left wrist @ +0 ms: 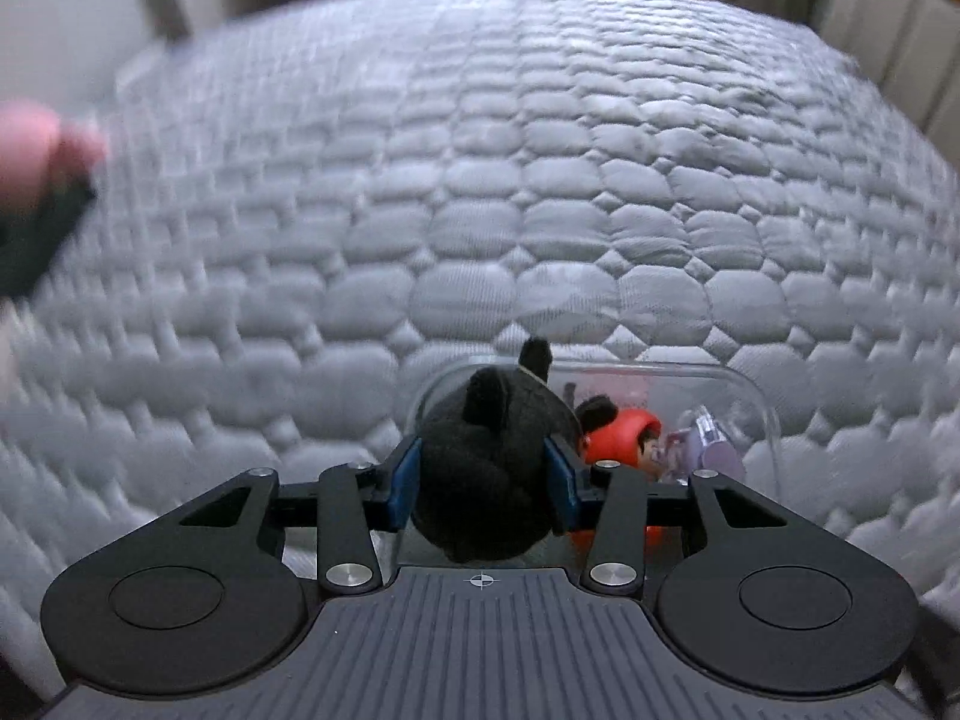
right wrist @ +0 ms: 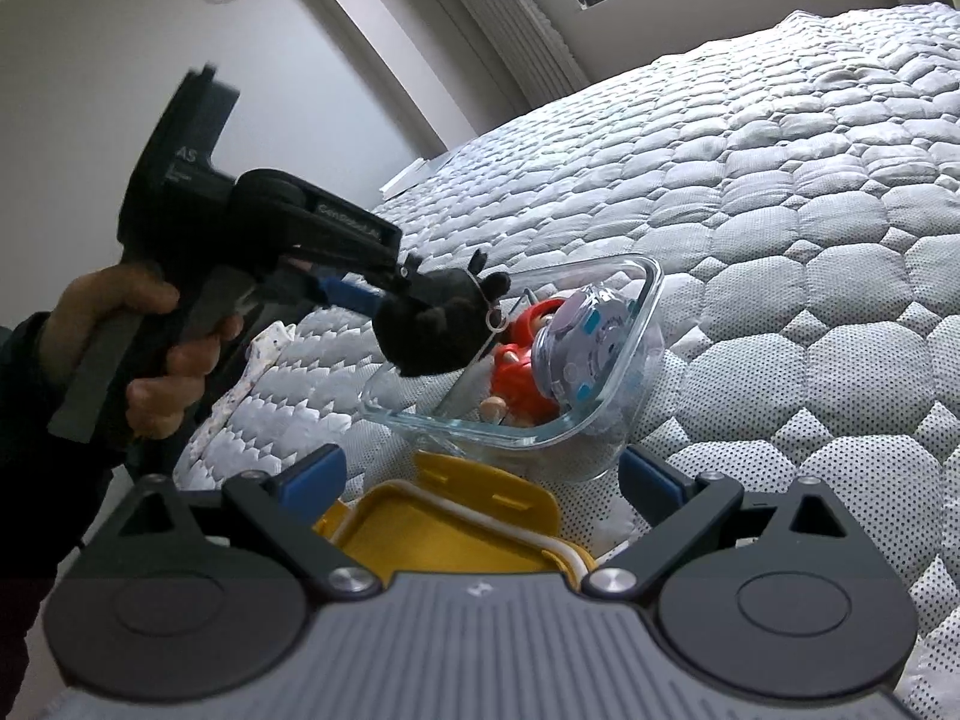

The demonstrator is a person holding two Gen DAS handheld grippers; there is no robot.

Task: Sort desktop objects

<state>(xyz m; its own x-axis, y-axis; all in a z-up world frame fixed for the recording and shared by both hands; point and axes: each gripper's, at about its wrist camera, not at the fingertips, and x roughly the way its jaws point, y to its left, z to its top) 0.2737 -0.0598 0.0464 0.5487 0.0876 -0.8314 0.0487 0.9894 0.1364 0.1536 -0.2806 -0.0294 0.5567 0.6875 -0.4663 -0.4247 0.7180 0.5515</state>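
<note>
sorting is at the drop-off step: the left gripper (right wrist: 414, 291) has its jaws clamped on a black plush toy (left wrist: 486, 468) held above the glass container (right wrist: 651, 285) on the bed (right wrist: 780, 192), so lowering and releasing likely come next, while the right gripper (right wrist: 480, 474) waits with jaws wide and empty.

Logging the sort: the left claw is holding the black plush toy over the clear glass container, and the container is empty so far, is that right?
Not empty. The right wrist view shows the glass container already holding a red figure and a round purple toy. The left claw does hold the black plush toy over it.
</note>
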